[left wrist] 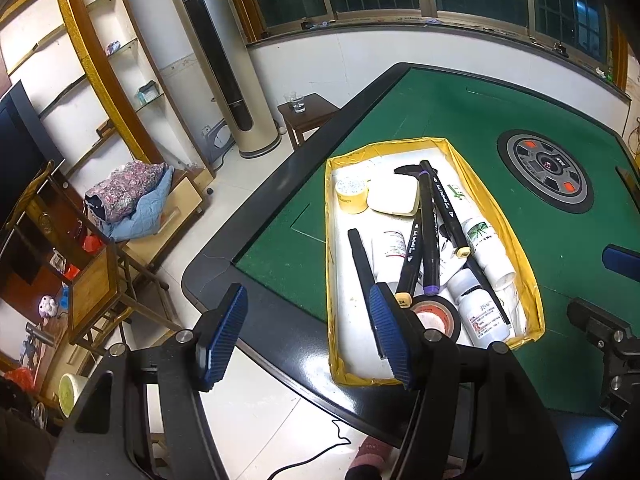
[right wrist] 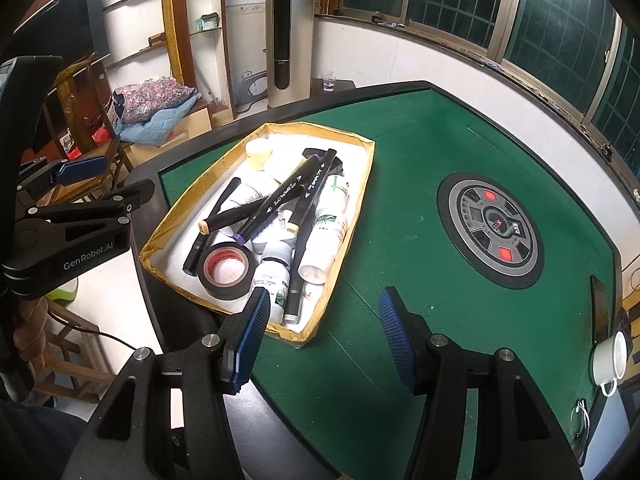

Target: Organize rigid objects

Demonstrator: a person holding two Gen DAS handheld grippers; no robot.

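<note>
Shallow yellow-taped tray (left wrist: 532, 280) on the green felt worktop (right wrist: 400, 152), near its front left corner, packed full. Inside: black markers (right wrist: 280, 200) crossed over white bottles (right wrist: 324, 240), a black tape roll (right wrist: 226, 268) at the near end, a yellow tape roll (left wrist: 352, 196) and a pale soap-like block (left wrist: 392, 200) at the far end. Left tool (left wrist: 312, 336) low over the worktop's black edge, jaws apart, nothing between them, right pad overlapping the tray's near end. Right tool (right wrist: 324, 340) just right of the tray, jaws apart over bare felt, empty. Round grey control panel (right wrist: 492, 228) at the worktop's centre, white mug (right wrist: 610, 356) at far right.
</note>
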